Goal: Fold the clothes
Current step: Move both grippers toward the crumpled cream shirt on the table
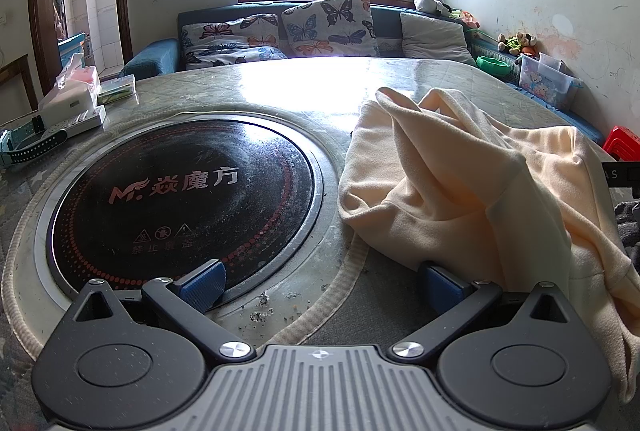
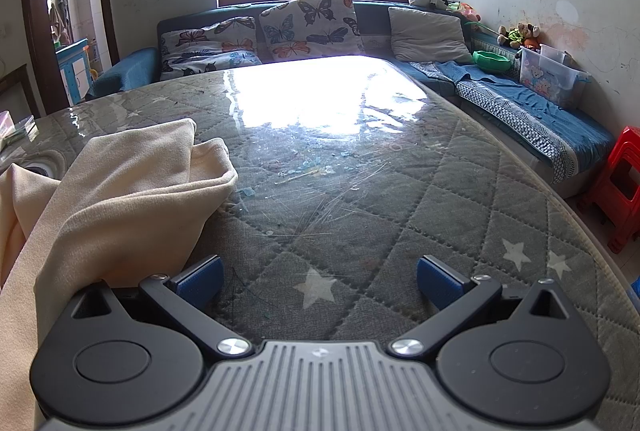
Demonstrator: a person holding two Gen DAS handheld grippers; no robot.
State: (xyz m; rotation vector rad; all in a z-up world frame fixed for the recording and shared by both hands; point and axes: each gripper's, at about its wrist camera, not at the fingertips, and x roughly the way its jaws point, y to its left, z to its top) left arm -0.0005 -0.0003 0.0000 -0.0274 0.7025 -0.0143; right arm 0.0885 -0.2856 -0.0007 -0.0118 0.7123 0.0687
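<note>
A cream garment (image 1: pixel 460 191) lies crumpled on the worktop (image 2: pixel 360 191), bunched in loose folds just right of the round black cooktop (image 1: pixel 180 199) set into the surface. Seen from the right wrist, the same cloth sits at the left, draped up close against that gripper's left side. The left gripper (image 1: pixel 320 283) hovers low over the cooktop's rim with its jaws spread wide and empty; its right blue pad sits just beside the garment's near edge. The right gripper (image 2: pixel 320 281) has its jaws spread too, holding nothing, over quilted grey cover with white stars. Beyond the worktop stand a sofa (image 2: pixel 132 71) with butterfly cushions (image 2: pixel 312 23) and a red stool (image 2: pixel 620 187).
</note>
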